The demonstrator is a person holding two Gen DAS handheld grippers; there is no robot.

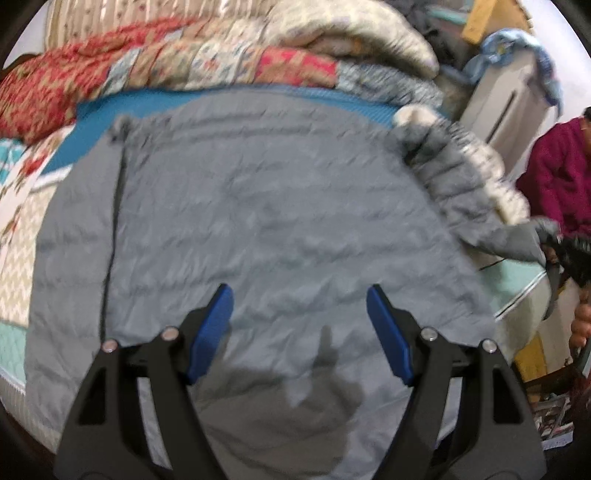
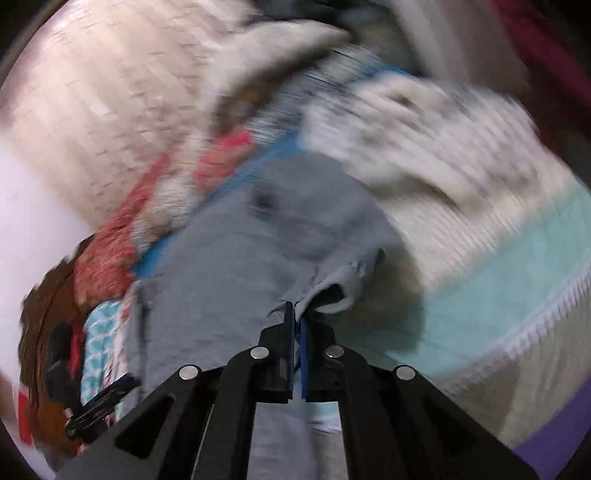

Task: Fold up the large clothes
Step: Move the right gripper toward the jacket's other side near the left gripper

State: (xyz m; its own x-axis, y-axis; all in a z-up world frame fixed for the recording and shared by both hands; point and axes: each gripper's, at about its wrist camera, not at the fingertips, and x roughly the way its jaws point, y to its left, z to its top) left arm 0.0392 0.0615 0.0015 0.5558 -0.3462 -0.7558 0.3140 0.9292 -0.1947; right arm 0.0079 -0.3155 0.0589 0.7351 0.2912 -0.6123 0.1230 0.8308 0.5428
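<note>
Hovering over the jacket point(image 1: 266, 206), the left gripper point(image 1: 299, 325) has its blue pads point(image 1: 210, 332) spread wide with nothing between them, only its own shadow on the grey cloth below. The jacket lies spread flat on the bed point(image 1: 22, 236), quilted rows running across it and a dark zip line point(image 1: 114, 229) down its left side. Beyond it, a blue mat point(image 1: 229, 96) peeks out at the far edge, then a red patchwork quilt point(image 1: 110, 62) piled up, then a pale blanket point(image 1: 343, 33) on top of that.

Over to the right gripper point(image 2: 296, 314): jaws together, clamped on a corner of the jacket point(image 2: 236, 266), the cloth bunching and lifting right at the tips. This view is badly blurred. Past the pinch, the grey fabric stretches off towards the blue mat point(image 2: 155, 264), with the mint-and-cream bedspread point(image 2: 498, 280) on the right and the red quilt point(image 2: 110, 254) on the left.

No writing or label readable anywhere, in either view.

Only the left camera catches the right gripper point(image 1: 554, 254) from outside, at the far right edge, holding the jacket's fleece-lined corner, with a person in a maroon top point(image 1: 557, 173) behind it and a white appliance point(image 1: 506, 107) draped with blue cloth. Only the right camera shows the pinch up close.
</note>
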